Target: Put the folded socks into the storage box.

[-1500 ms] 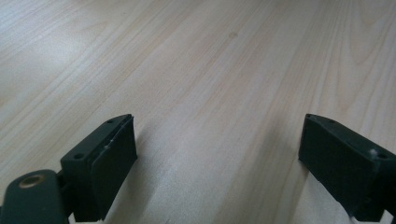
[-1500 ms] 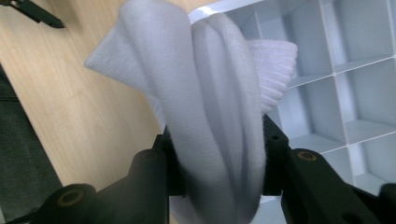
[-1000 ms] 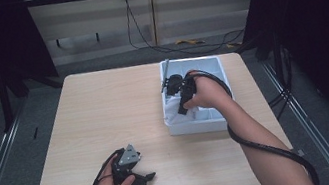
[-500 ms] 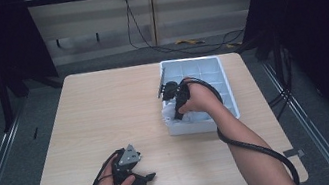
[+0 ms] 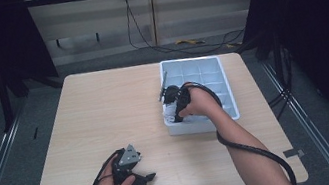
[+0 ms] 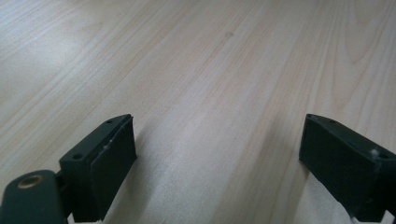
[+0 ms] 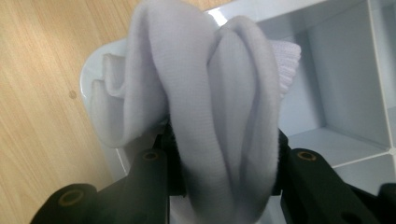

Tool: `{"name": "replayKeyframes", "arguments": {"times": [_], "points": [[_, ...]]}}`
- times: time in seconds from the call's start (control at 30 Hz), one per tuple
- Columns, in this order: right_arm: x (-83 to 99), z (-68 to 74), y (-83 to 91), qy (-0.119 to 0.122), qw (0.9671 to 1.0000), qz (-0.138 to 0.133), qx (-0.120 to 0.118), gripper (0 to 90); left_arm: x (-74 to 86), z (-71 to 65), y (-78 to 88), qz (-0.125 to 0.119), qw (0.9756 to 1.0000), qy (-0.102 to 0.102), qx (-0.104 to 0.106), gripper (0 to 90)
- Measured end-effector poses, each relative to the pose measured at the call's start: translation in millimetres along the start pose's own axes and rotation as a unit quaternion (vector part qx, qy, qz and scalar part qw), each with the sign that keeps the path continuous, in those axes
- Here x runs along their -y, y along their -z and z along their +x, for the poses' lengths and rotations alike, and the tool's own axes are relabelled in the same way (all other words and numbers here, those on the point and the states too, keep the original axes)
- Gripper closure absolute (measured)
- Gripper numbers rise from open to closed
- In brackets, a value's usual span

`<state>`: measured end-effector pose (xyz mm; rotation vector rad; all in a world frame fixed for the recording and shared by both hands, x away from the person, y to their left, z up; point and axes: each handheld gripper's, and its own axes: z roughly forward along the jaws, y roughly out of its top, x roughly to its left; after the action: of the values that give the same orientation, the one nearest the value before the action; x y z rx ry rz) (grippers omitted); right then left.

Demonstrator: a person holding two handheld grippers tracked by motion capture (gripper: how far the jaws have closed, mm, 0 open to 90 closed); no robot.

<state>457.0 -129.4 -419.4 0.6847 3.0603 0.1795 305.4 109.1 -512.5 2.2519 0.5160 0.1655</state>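
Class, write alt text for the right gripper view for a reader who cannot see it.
The right gripper clamps a folded white sock between its black jaws, above the corner of a pale grey divided tray. Light wooden table shows to the left of the tray.

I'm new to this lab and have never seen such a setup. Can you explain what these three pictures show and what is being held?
A person sits at a wooden table with a hand-held two-jaw gripper in each hand. The high view looks down from above; the two gripper views come from cameras riding on each gripper. The left gripper rests low over bare wood, jaws wide apart, holding nothing. The right gripper is clamped on a folded white sock over the near corner of a white compartment tray.
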Motion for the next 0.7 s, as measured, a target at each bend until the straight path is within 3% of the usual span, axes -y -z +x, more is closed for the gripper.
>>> {"name": "replayKeyframes", "arguments": {"times": [0.27,0.7], "points": [[1.5,2.3,-1.3,-0.004,1.0000,-0.004,0.006,61.7,-0.1,-0.1,0.0,0.000,1.0000,-0.002,-0.001,10.5],[1.8,2.5,17.4,-0.003,0.9998,-0.004,0.018,48.2,-0.2,0.0,0.1,0.001,1.0000,-0.002,0.000,10.4]]}}
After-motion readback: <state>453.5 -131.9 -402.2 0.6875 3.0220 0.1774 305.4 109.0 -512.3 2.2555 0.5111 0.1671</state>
